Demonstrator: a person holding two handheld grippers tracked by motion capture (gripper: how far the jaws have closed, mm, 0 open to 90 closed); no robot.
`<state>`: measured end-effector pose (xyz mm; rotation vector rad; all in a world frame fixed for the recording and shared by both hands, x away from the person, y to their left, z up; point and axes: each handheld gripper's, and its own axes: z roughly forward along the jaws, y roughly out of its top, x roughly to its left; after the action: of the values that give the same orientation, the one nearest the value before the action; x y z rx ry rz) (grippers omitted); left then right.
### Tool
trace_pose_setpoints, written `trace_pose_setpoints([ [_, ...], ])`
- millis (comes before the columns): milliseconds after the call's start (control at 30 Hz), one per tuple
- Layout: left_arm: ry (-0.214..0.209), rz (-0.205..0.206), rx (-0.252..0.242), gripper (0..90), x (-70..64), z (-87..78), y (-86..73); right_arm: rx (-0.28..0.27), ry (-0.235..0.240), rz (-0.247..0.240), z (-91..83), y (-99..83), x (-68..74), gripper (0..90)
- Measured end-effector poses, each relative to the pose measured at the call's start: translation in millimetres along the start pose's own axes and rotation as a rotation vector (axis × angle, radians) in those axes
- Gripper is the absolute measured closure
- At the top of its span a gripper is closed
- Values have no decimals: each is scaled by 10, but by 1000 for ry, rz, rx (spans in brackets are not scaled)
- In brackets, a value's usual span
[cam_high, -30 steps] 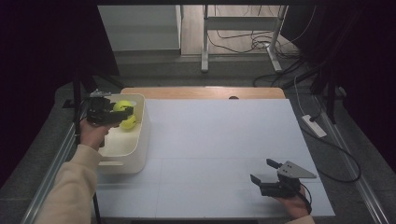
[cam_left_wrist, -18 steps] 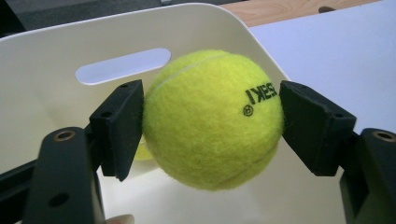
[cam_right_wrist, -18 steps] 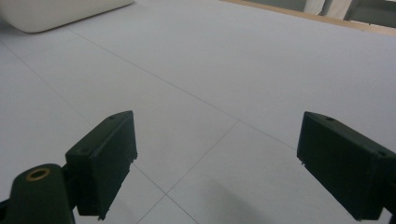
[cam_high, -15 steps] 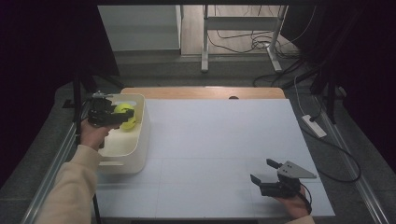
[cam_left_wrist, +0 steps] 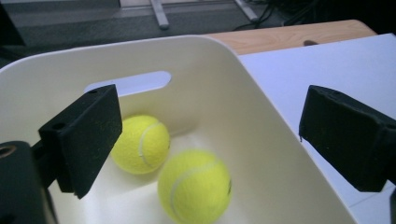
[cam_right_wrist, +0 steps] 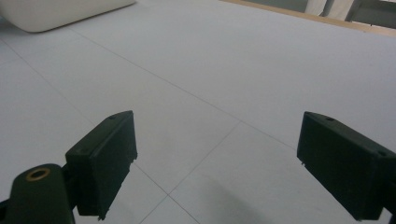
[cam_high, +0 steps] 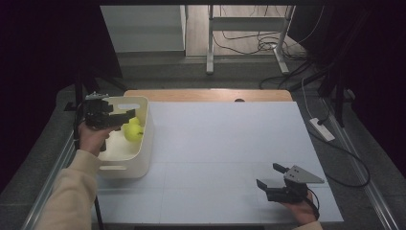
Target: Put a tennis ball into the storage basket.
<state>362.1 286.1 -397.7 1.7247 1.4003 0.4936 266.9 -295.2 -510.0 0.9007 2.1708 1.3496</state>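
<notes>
the left gripper (cam_high: 125, 116), jaws apart and empty, has drawn back slightly over the cream bin (cam_high: 146, 143) since a second ago, leaving two tennis balls (cam_high: 133, 130) lying inside, so the drop looks finished. the left gripper view separates the balls (cam_left_wrist: 140, 143), touching near the bin's far wall; the right gripper (cam_high: 268, 179) stays open over the bare table (cam_high: 230, 143).

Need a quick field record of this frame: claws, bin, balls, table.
left claw: open, over the bin, holding nothing
right claw: open, empty, low over the table's near right corner
bin: cream tub with handle slots, at the table's left edge
tennis balls: two in the bin, far ball and near ball, side by side
table: white top, with a wooden strip along the far edge
</notes>
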Motion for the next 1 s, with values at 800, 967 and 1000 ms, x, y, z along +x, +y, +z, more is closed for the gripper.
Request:
trace_pose_setpoints([
  [800, -172, 63, -106, 69, -340, -161, -77, -8, 7, 21, 8, -12, -36, 119],
  [967, -192, 67, -115, 72, -370, -162, -108, -14, 12, 28, 7, -13, -29, 119],
  [1000, -197, 65, -116, 73, -376, -164, -115, -15, 14, 27, 8, -12, -28, 119],
])
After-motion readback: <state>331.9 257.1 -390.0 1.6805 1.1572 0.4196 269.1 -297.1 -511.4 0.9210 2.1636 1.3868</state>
